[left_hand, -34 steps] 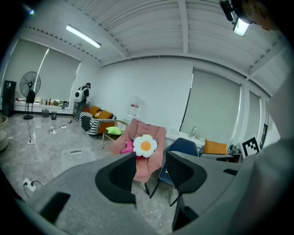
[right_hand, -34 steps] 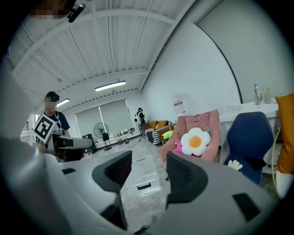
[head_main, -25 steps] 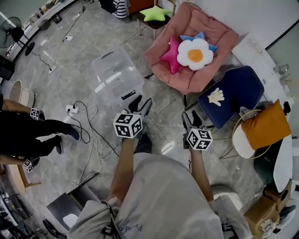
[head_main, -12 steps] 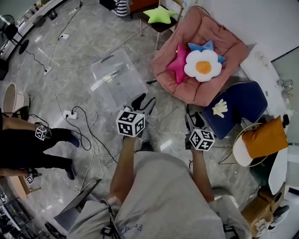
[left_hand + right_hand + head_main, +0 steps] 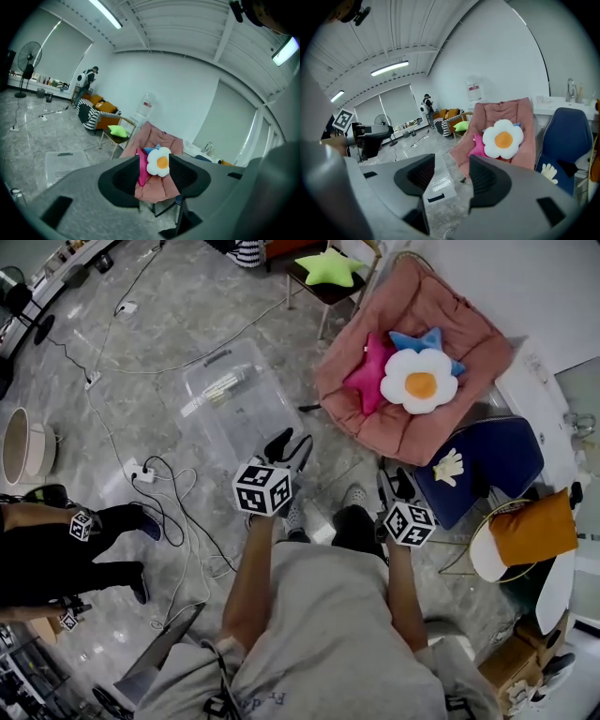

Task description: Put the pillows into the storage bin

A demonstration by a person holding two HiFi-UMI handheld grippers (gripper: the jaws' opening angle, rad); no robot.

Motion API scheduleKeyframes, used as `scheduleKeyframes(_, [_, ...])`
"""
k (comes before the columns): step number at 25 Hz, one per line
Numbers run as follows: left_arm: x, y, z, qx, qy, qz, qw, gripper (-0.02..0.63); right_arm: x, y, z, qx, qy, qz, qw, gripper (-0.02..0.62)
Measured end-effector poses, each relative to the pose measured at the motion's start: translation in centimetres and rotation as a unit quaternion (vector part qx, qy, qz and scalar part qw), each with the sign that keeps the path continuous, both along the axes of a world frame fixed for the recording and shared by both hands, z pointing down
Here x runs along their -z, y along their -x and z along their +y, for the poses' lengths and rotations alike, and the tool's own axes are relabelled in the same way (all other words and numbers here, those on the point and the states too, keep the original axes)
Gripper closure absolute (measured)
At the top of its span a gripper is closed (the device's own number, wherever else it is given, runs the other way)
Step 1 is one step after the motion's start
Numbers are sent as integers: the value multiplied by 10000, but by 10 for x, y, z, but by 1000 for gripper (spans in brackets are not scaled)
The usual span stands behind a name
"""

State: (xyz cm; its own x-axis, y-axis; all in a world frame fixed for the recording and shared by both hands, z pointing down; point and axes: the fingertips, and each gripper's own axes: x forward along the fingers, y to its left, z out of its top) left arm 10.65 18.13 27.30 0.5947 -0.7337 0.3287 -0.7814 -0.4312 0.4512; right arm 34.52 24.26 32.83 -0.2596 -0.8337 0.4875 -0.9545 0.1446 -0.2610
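A white flower pillow (image 5: 421,381) with an orange centre lies on a pink lounge chair (image 5: 412,423), over a pink star pillow (image 5: 372,371) and a blue star pillow (image 5: 427,338). A green star pillow (image 5: 330,268) sits on a small chair behind. The clear storage bin (image 5: 239,399) stands on the floor left of the pink chair. My left gripper (image 5: 289,446) is open and empty just short of the bin's near corner. My right gripper (image 5: 394,486) is open and empty below the pink chair. In the left gripper view the flower pillow (image 5: 159,161) shows far off between the jaws; in the right gripper view it (image 5: 502,138) lies up to the right.
A dark blue chair (image 5: 478,460) and an orange cushion (image 5: 532,529) stand right of my right gripper. Cables and a power strip (image 5: 145,470) trail on the floor at left. A person in black (image 5: 66,545) sits at the left edge near a round basket (image 5: 26,444).
Both grippers have moved forward towards the bin and the pink chair, still open and empty. The person's feet now show between the grippers. The pillows have not moved.
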Motion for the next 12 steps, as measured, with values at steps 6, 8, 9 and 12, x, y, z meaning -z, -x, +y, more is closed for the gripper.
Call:
scheduleKeyframes(6, [-3, -21, -27, -94, -17, -112, 9999, 416, 1, -23, -51, 16, -121, -3, 9999, 370])
scheduleKeyframes(8, [-4, -35, -45, -57, -40, -154, 9999, 416, -1, -36, -79, 91, -135, -13, 9999, 370])
scheduleKeyframes(9, [-4, -42, -54, -45, -50, -184, 9998, 416, -1, -42, -94, 135, -145, -21, 9998, 370])
scheduleKeyframes(12, [-3, -61, -79, -59, -71, -310, 9995, 416, -1, -60, -136, 320, -191, 37, 9993, 370])
